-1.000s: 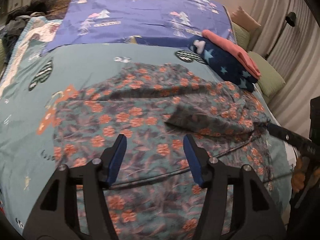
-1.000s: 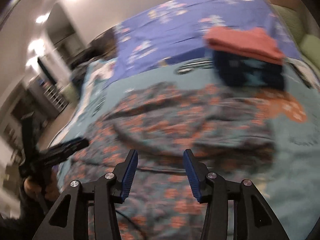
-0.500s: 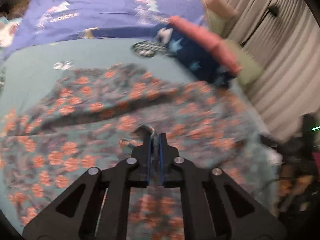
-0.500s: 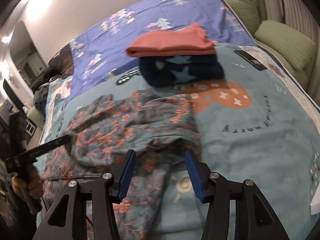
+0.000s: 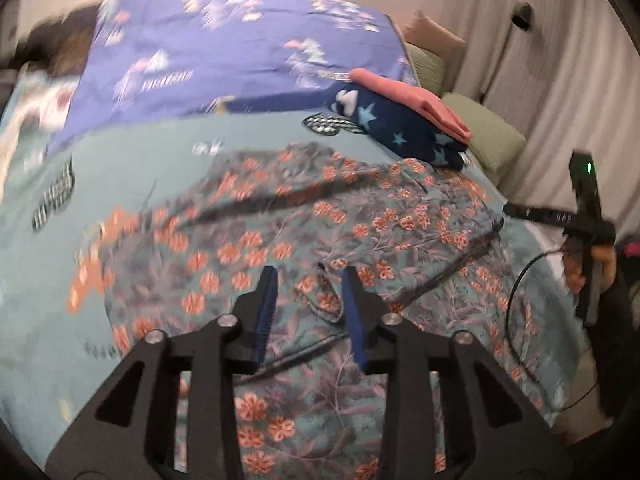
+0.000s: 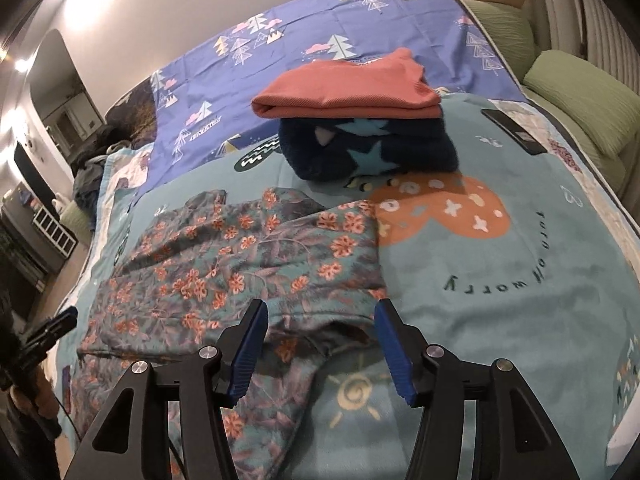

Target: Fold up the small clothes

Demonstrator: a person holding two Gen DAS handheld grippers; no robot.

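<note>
Two folded garments, a pink one (image 6: 348, 88) on a navy starred one (image 6: 368, 148), sit stacked beyond both spread, empty hand-held grippers, left (image 5: 310, 312) and right (image 6: 320, 350). Just ahead of them, the floral garment (image 6: 248, 264) lies partly folded on the bed (image 6: 500, 280), seemingly needing further folds.

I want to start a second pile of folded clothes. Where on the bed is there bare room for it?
Free: the teal blanket right of the floral garment, in front of the navy star fleece carrying the folded coral top; also the purple sheet behind the stack. Crowded: the floral garment spreads under both open grippers.
</note>
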